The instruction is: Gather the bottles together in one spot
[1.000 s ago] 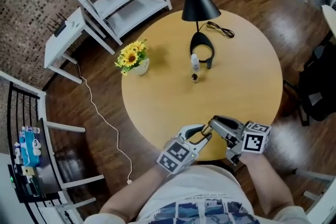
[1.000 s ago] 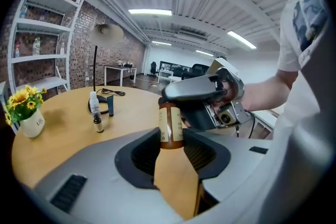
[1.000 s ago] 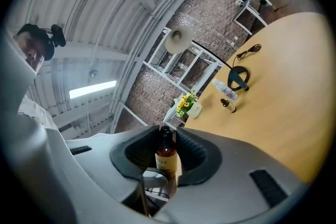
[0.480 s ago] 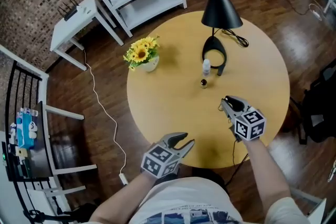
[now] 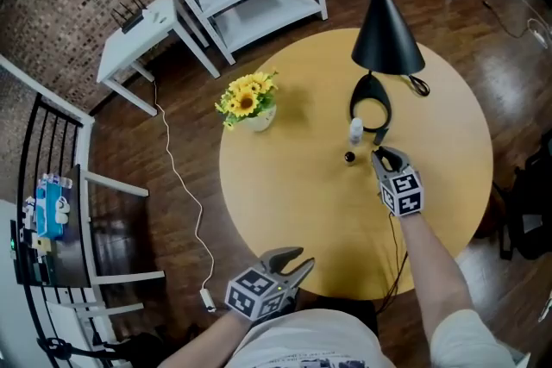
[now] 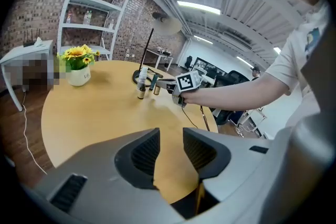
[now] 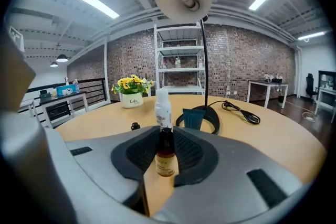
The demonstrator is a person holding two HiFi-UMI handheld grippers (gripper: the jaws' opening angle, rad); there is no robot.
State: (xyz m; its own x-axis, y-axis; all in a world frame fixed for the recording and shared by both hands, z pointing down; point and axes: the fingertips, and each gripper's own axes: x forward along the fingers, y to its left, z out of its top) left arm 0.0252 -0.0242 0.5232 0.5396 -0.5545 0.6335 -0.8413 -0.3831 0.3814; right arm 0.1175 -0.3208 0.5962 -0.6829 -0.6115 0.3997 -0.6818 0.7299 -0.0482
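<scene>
My right gripper [image 7: 166, 136] is clenched on the small amber glass bottle with a dark cap [image 7: 165, 157], which stands upright between the pads. I can't tell if its base touches the round yellow wooden worktop [image 5: 285, 185] or hangs just above it. The tall white plastic bottle [image 7: 163, 106] stands right ahead, just beside the ring base of the black cone-shade lamp [image 5: 369, 103]. The tiny dark bottle [image 5: 349, 157] sits on the worktop just left of my right gripper's tip in the head view, near the white bottle. My left gripper [image 6: 170, 134] is at the worktop's near edge, well apart from the bottles. Its jaws are a little apart with nothing between them. The white pot of yellow sunflowers [image 5: 250, 103] sits off to the left.
</scene>
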